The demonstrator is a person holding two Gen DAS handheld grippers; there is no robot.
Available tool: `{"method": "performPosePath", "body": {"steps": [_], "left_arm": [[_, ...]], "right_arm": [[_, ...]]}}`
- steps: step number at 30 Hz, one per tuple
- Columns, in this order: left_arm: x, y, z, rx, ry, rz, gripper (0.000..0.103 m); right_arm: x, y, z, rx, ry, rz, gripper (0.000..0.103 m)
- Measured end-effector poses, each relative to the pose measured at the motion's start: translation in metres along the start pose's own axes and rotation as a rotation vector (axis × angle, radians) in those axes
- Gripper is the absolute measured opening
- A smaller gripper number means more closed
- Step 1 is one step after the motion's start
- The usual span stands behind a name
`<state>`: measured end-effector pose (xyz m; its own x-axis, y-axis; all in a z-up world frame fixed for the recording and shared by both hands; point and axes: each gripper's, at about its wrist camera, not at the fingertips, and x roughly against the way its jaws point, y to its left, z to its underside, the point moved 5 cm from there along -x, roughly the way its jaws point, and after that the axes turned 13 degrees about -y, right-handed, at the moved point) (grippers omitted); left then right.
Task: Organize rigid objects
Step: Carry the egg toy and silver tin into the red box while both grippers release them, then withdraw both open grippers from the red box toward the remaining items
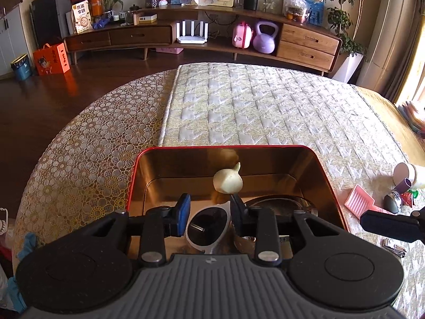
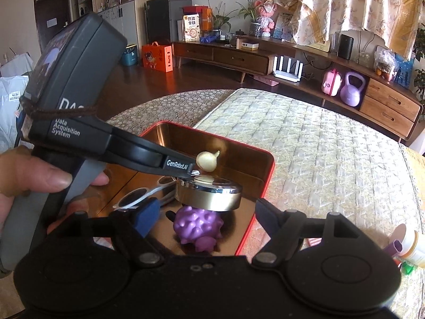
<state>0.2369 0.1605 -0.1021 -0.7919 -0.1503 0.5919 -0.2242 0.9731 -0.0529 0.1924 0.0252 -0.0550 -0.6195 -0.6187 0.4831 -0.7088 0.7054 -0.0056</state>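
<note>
We keep the left gripper (image 1: pixel 211 204) loosened, garlic bulb (image 1: pixel 228 182) free just beyond its tips, so it lands in the red tin (image 1: pixel 225 147) near the sunglasses (image 1: pixel 209 226); the right gripper (image 2: pixel 207 210) waits open and empty.

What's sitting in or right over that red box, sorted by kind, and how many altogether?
White sunglasses: 1
Round metal case: 1
Purple spiky toy: 1
Cream garlic-shaped piece, in the air above the case: 1
Total: 4
</note>
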Motion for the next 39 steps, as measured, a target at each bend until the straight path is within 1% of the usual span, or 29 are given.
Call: {"method": "performPosePath", "body": {"steps": [1,3,5,9,11,14,19,20,22,24,31,36,39], "left_arm": [[0.003,-0.001,0.0,0.001,-0.006,0.003,0.048],[0.013,-0.003,-0.001,-0.004,-0.027,0.005,0.055],[0.021,-0.007,-0.001,-0.014,-0.041,0.001,0.055],[0.038,-0.016,-0.002,-0.012,-0.06,0.021,0.055],[0.047,-0.023,-0.002,-0.016,-0.067,0.034,0.058],[0.06,-0.035,-0.001,-0.024,-0.085,0.053,0.065],[0.076,-0.056,0.003,-0.029,-0.092,0.096,0.067],[0.079,-0.061,0.004,-0.031,-0.093,0.103,0.069],[0.083,-0.07,0.007,-0.029,-0.098,0.118,0.078],[0.086,-0.078,0.01,-0.026,-0.103,0.135,0.081],[0.09,-0.113,0.024,-0.03,-0.086,0.201,0.081],[0.092,-0.143,0.038,-0.043,-0.081,0.263,0.081],[0.091,-0.158,0.046,-0.059,-0.077,0.285,0.081]], "right_arm": [[0.005,-0.001,-0.001,-0.005,-0.005,-0.001,0.08],[0.017,-0.003,-0.001,-0.015,-0.017,0.0,0.083],[0.028,-0.005,-0.001,-0.027,-0.028,0.002,0.084],[0.051,-0.015,0.0,-0.06,-0.051,0.009,0.088],[0.063,-0.021,0.001,-0.073,-0.063,0.017,0.091],[0.08,-0.03,0.004,-0.089,-0.081,0.025,0.095],[0.104,-0.049,0.014,-0.114,-0.101,0.047,0.1],[0.109,-0.052,0.017,-0.12,-0.106,0.053,0.102],[0.117,-0.058,0.022,-0.126,-0.115,0.065,0.103],[0.124,-0.064,0.03,-0.127,-0.12,0.072,0.103],[0.152,-0.086,0.052,-0.129,-0.129,0.109,0.103],[0.168,-0.115,0.064,-0.122,-0.131,0.158,0.103],[0.175,-0.135,0.069,-0.136,-0.132,0.194,0.103]]}}
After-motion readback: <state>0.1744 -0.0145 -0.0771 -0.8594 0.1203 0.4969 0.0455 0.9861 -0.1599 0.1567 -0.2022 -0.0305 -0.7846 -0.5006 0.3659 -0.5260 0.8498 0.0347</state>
